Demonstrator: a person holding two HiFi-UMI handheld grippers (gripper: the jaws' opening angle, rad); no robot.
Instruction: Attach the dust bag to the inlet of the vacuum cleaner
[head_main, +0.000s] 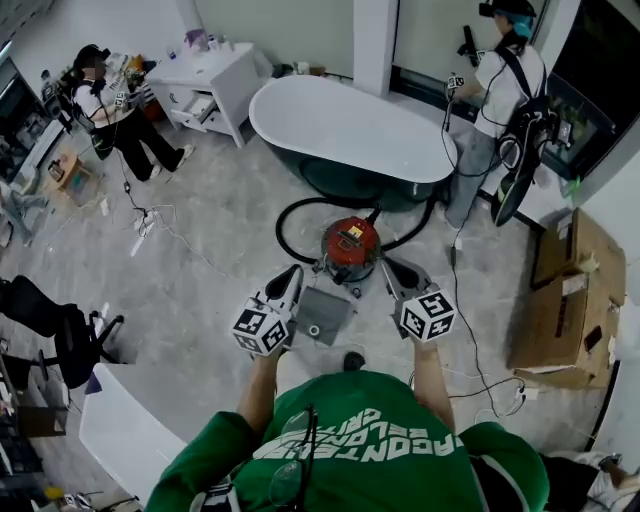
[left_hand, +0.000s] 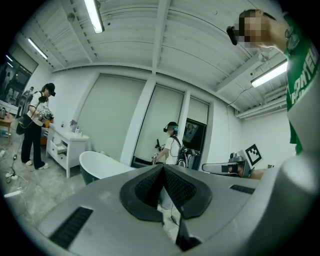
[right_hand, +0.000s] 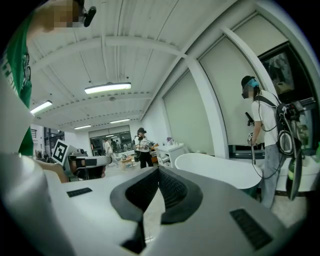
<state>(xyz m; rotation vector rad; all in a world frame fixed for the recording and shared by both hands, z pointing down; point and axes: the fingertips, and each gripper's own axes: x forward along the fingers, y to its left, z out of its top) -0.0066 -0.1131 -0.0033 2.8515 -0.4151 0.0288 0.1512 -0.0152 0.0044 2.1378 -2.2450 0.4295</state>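
Both claws are clenched on nothing, held about level over the floor (head_main: 200, 290). The dust bag (head_main: 322, 315) lies flat down there between the left claw (head_main: 288, 283) and right claw (head_main: 392, 272), below both, with the red vacuum (head_main: 350, 245) just beyond it. Left looks slightly nearer, I'd say. Bathtub (head_main: 340, 125) behind, other people around the room

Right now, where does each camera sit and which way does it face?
Head view: on the person's head, steeply down at the vacuum cleaner; green shirt, left gripper, right gripper.
Left gripper view: on that gripper, toward the bathtub; shut jaws, green shirt.
Right gripper view: on that gripper, toward the bathtub; shut jaws.
All share the bathtub.
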